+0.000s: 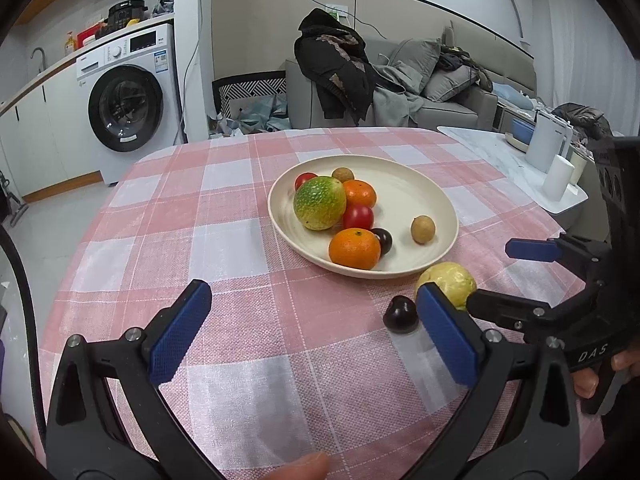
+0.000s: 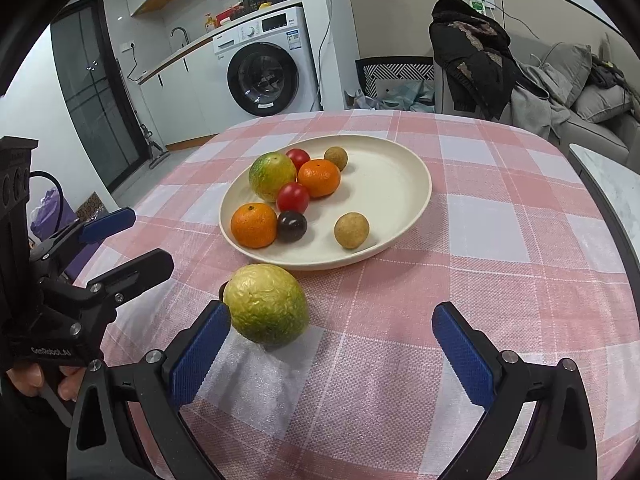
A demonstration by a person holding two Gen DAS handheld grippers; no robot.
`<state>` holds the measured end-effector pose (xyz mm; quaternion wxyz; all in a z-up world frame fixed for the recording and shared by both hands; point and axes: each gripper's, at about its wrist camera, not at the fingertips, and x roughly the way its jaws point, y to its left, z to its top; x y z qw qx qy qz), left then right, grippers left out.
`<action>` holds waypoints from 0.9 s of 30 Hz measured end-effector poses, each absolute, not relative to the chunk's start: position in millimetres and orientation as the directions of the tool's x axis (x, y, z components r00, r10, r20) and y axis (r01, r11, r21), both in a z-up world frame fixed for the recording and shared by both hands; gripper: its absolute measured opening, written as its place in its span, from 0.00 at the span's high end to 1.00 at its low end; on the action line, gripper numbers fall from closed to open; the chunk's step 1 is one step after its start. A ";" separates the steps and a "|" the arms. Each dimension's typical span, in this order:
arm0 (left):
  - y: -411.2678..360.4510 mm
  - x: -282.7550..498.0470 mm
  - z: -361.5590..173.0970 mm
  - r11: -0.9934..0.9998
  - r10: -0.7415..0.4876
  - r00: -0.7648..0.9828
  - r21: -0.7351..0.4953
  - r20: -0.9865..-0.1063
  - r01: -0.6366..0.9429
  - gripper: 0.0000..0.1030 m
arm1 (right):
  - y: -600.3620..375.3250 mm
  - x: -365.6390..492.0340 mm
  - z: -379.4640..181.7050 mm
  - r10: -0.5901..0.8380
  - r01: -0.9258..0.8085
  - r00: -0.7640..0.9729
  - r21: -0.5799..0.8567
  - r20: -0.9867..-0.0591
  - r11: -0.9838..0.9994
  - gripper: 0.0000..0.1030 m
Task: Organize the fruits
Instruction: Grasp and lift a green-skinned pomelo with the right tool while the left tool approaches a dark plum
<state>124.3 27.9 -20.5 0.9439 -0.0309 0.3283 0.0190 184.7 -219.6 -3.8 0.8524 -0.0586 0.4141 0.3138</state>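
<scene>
A round table draped in a pink-and-white checked cloth point(image 1: 224, 240) is filling both wrist views, with a white front-loading washing machine point(image 1: 128, 100) and a grey sofa point(image 1: 436, 92) heaped with dark clothing sitting behind it. A wide cream-coloured round plate point(image 1: 424, 196) is resting near the table's middle, holding a large green-and-yellow mottled fruit point(image 1: 319, 202), two orange mandarins point(image 1: 354, 249), two red cherry tomatoes point(image 1: 358, 217), one dark purple round fruit point(image 1: 383, 240) and two small tan longans point(image 1: 422, 229). Off the plate, on the cloth just beside its near rim, a yellow-green wrinkled round fruit point(image 2: 266, 305) is lying beside a small dark purple pointed fruit point(image 1: 401, 315). The left gripper point(image 1: 312, 330), black with blue ribbed pads, is hovering with its jaws spread wide, its right finger just beside the dark fruit. The right gripper point(image 2: 332, 346) is likewise gaping, the yellow-green fruit sitting between its fingers and nearer the left pad, gripped by neither.
</scene>
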 end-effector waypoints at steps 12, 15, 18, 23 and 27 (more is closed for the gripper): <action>39.8 126.3 -23.9 0.993 0.014 0.776 -0.080 -0.630 -0.083 0.01 | -205.1 189.2 -14.7 0.475 -0.583 0.427 0.167 -0.770 0.795 0.00; 45.3 126.8 -24.8 0.990 0.013 0.773 -0.099 -0.635 -0.098 0.01 | -201.2 191.8 -17.1 0.476 -0.579 0.413 0.179 -0.777 0.796 0.00; 49.0 127.0 -26.0 0.989 0.012 0.770 -0.107 -0.638 -0.104 0.01 | -199.1 192.8 -18.1 0.481 -0.578 0.410 0.187 -0.775 0.794 0.02; 53.2 128.3 -27.5 0.987 0.010 0.767 -0.119 -0.641 -0.112 0.01 | -197.2 193.0 -19.0 0.507 -0.593 0.381 0.217 -0.773 0.776 0.21; 51.9 128.9 -27.8 0.987 0.009 0.767 -0.115 -0.642 -0.108 0.01 | -195.7 192.1 -19.8 0.530 -0.605 0.356 0.242 -0.770 0.758 0.36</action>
